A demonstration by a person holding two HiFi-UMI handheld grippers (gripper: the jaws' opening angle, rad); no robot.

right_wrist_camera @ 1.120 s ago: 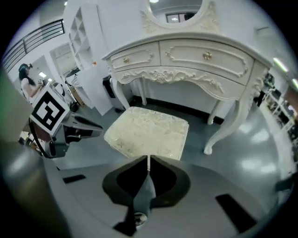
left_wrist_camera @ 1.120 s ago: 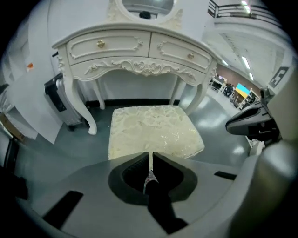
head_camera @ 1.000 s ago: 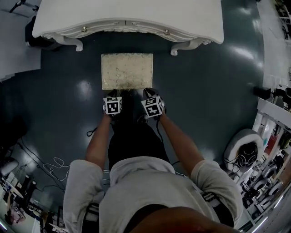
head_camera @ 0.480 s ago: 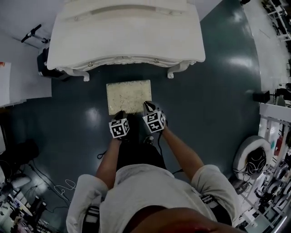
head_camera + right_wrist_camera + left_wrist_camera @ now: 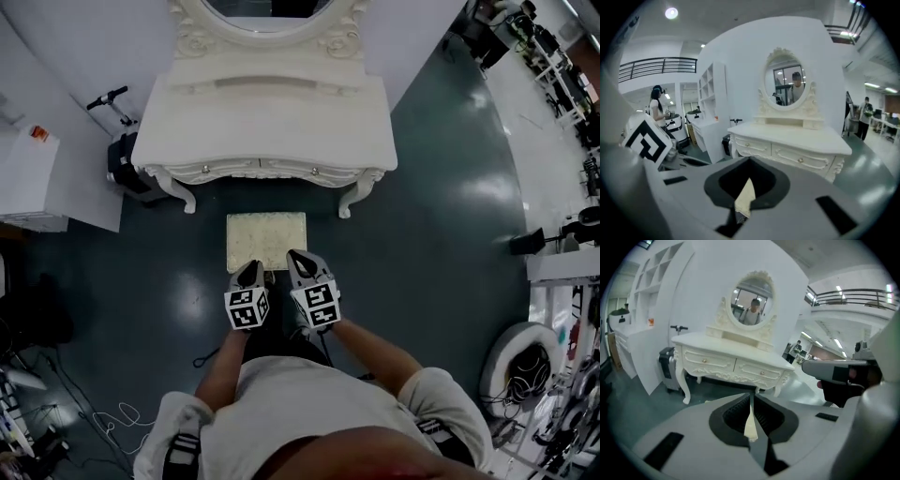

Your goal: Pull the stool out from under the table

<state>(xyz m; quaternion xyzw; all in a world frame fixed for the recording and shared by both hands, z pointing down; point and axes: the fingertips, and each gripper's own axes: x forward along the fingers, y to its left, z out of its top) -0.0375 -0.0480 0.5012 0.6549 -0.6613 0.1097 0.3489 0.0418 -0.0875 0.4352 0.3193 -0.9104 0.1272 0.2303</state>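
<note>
The cream cushioned stool (image 5: 266, 240) stands on the dark floor just in front of the white dressing table (image 5: 272, 112), clear of its top. My left gripper (image 5: 251, 270) and right gripper (image 5: 296, 257) hang side by side over the stool's near edge, raised well above it. Both are shut with nothing in them. In the left gripper view the left gripper (image 5: 751, 401) has its jaws together, and a sliver of stool (image 5: 750, 425) shows through the slit. The right gripper (image 5: 749, 166) looks the same, pointing at the table (image 5: 797, 133).
An oval mirror (image 5: 272, 7) tops the table. A dark case (image 5: 127, 159) and white cabinets (image 5: 28, 169) stand to the left. Loose cables (image 5: 122, 412) lie on the floor at the near left. Equipment (image 5: 525, 361) crowds the right edge. A person (image 5: 657, 105) stands far off.
Both grippers have risen from the stool's near edge. The head view has pulled back, so the stool looks smaller and the whole table with its mirror now shows.
</note>
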